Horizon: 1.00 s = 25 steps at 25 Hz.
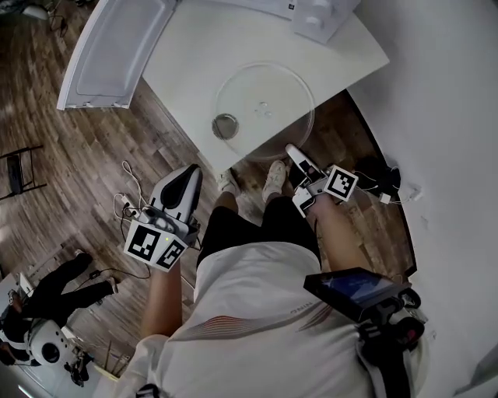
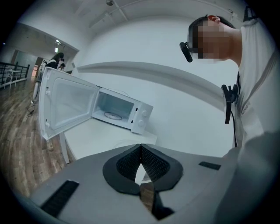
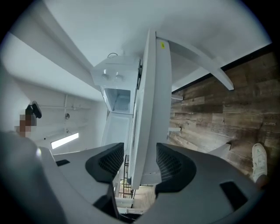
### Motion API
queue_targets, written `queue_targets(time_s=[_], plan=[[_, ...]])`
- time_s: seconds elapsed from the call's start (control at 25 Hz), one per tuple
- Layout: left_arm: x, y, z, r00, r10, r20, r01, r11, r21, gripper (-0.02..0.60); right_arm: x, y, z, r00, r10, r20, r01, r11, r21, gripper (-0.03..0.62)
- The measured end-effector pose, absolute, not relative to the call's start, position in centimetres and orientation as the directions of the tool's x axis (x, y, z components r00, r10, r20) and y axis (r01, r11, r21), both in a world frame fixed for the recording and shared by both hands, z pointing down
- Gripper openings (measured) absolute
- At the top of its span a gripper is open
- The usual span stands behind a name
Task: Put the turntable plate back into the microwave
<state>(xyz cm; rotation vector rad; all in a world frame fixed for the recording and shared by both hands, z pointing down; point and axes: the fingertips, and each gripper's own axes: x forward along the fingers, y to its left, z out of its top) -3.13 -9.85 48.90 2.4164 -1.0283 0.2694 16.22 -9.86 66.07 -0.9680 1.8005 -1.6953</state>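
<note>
The clear glass turntable plate (image 1: 264,101) lies flat on the white table (image 1: 194,47), and its near rim hangs a little over the table's edge. The white microwave (image 1: 319,15) stands at the table's far end with its door (image 1: 117,54) swung wide open; its cavity (image 2: 114,108) shows in the left gripper view. My right gripper (image 1: 292,151) is just off the table's near edge, below the plate, rolled on its side; its jaws (image 3: 139,148) stand open with nothing between them. My left gripper (image 1: 191,172) hangs lower left over the floor, pads (image 2: 141,146) shut together, empty.
A small dark round piece (image 1: 225,126) sits at the plate's near left rim. The person's shoes (image 1: 274,179) stand at the table's edge on the wood floor (image 1: 93,148). Cables (image 1: 128,204) lie on the floor to the left. Another person (image 1: 54,295) sits at the lower left.
</note>
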Motion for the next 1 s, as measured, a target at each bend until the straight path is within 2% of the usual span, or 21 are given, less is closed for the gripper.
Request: queue_targets(time_s=[0.36,0.48,0.64,0.84,1.0], plan=[[-4.2,-9.0,50.1,0.667,-0.635,0.390,-0.745,-0.556,0.369,0.011,14.0,-11.1,66.1,-0.662,-0.749,0.024,-0.042,0.005,-0.999,0.209],[-4.5,-8.8,50.2,0.660,-0.641,0.392,-0.751,-0.546,0.372,0.011,14.0,-11.5,66.4,-0.656,-0.755,0.023,-0.043,0.008,-0.999,0.109],[-5.3,-8.6,50.3,0.649,-0.649,0.396,-0.760,-0.533,0.372,0.011,13.6,-11.8,66.4,-0.660,-0.751,0.013,-0.017,-0.003,-1.000,0.098],[-5.5,-8.7,50.5,0.648,-0.652,0.394,-0.761,-0.526,0.381,0.011,13.5,-12.1,66.1,-0.662,-0.749,-0.008,0.003,0.008,-1.000,0.034],[-5.3,-8.8,50.4,0.653,-0.648,0.391,-0.756,-0.530,0.384,0.011,13.5,-12.2,65.9,-0.663,-0.748,-0.021,0.013,0.016,-1.000,0.032]])
